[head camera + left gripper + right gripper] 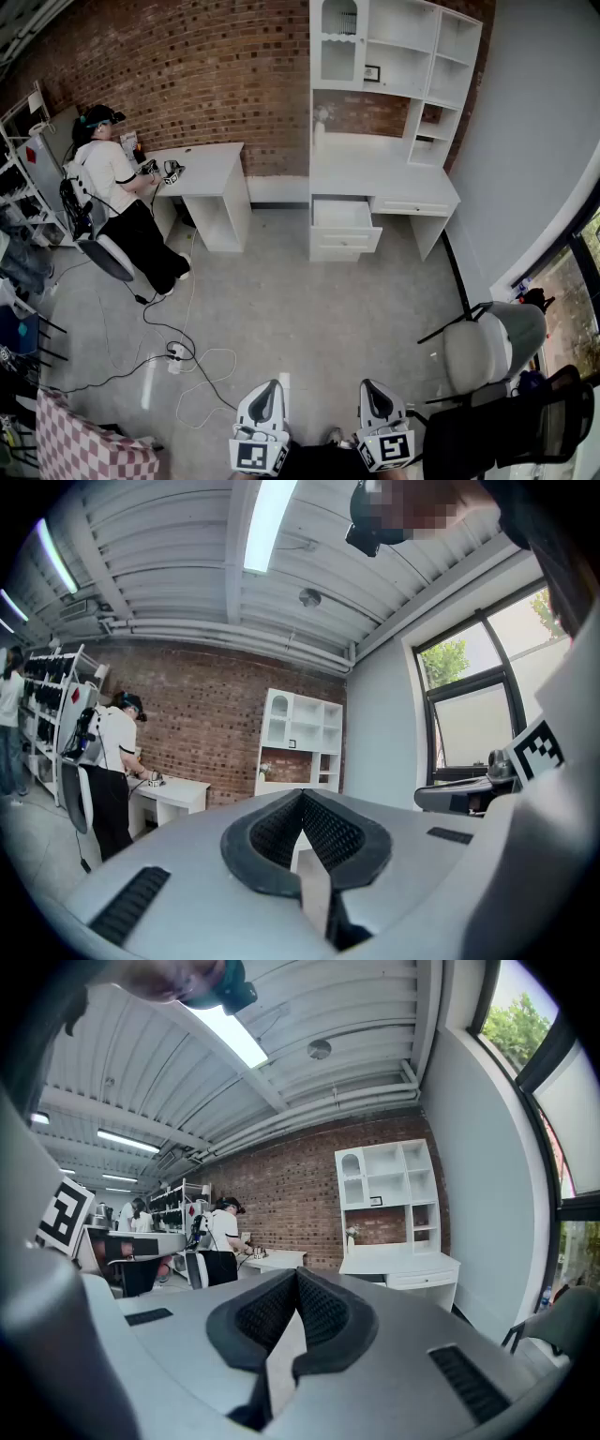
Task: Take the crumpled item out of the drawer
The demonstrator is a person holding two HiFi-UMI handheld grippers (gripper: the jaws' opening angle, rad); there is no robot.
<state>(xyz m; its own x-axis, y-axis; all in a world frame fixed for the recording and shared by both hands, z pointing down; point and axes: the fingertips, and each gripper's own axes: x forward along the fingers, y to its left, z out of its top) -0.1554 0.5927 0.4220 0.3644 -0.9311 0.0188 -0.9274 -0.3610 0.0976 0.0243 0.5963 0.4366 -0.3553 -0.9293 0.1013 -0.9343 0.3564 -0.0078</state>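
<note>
Across the room, a white desk with a hutch [384, 169] stands against the brick wall. Its left drawer [343, 214] is pulled open; I cannot make out anything crumpled inside from this distance. Both grippers are held low and close to me, far from the desk. My left gripper [266, 388] is shut and holds nothing; in the left gripper view its black ribbed pads [281, 832] meet at the tip. My right gripper [369, 387] is likewise shut and empty, its pads [323, 1312] touching. Both gripper views look toward the desk [300, 761] [398, 1260].
A person [117, 183] works at a small white table [202, 173] at the left wall. Cables and a power strip [176, 354] lie on the floor at left. A grey office chair [492, 342] stands at right, a checked cloth [94, 448] at bottom left.
</note>
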